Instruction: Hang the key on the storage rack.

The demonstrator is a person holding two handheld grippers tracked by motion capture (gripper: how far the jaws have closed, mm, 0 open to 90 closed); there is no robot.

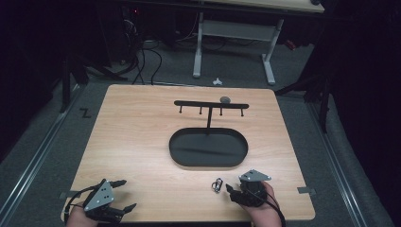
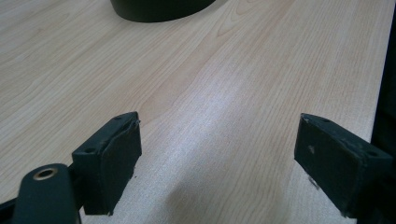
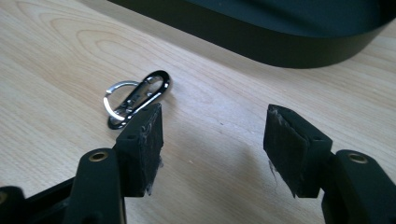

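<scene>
One carabiner, black with a silver ring attached, lies flat on the wooden table near its front edge, just beside the right tongs on their left in the high view; in the right gripper view it lies just ahead of the left jaw, outside the gap. The right tongs stand wide with bare table between the pads. The left tongs rest at the front left corner of the table, well apart from the carabiner, jaws spread wide and holding nothing; the left gripper view shows bare wood between the left tongs. One black oval tray sits at the table's centre, just beyond the carabiner, with one upright post carrying a crossbar from which four short pegs hang. One small grey round object sits just behind the crossbar. Nothing lies between the right tongs and the carabiner. One second table stands on the floor beyond
</scene>
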